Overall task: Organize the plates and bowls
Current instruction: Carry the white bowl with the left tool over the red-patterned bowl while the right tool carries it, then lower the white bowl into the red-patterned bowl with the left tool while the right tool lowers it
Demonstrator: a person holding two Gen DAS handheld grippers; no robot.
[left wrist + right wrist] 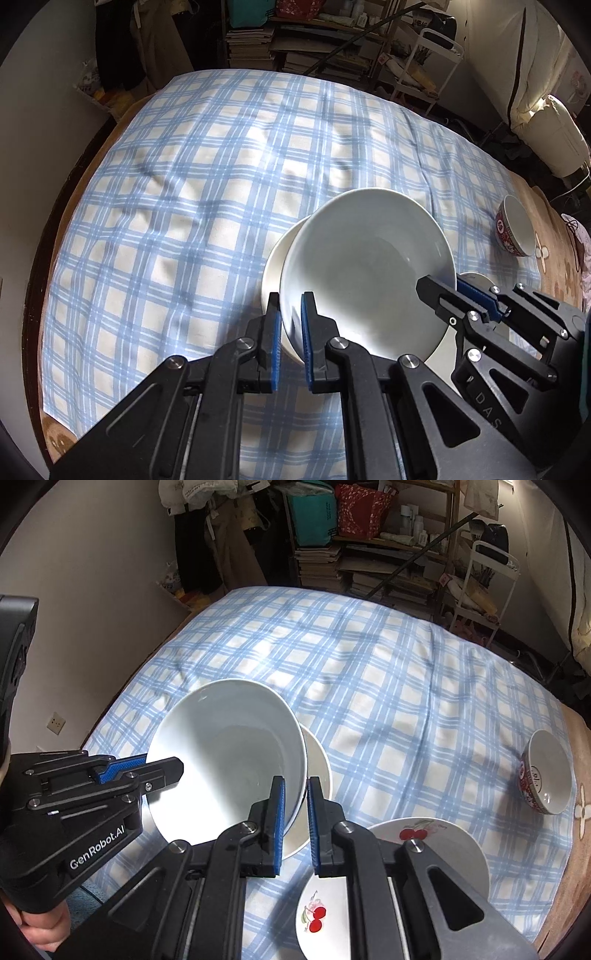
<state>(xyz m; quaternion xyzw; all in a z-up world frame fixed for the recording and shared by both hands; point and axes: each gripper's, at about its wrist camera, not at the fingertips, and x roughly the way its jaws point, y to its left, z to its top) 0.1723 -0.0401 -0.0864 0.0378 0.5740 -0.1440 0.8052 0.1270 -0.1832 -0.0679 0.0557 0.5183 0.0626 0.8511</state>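
Large white bowl (369, 273) held up tilted over the blue plaid tablecloth (184, 184), near its near edge, carried by both grippers at once. Left gripper (290, 299) is clamped on the bowl's near-left rim, the wall pinched between its blue pads (274, 354); right gripper (295, 782) is clamped the same way on the opposite rim, one finger inside the bowl, one outside. Each camera also catches the other gripper biting the far rim. Below the bowl sits a cream plate (275, 258), edge peeking out on one side; bowl looks lifted off it, though whether they touch is hard to tell from these angles. Red patterned bowl (546, 775) stands alone near the cloth's right edge, well apart from the white one. Right wrist view only: a plate with cherry print (443, 834) at the cloth's near edge, partly under the right gripper's body, plus part of a hand (40, 930) on the left gripper's handle at bottom left. Left wrist view shows only a sliver of that cherry plate behind the right gripper's finger.
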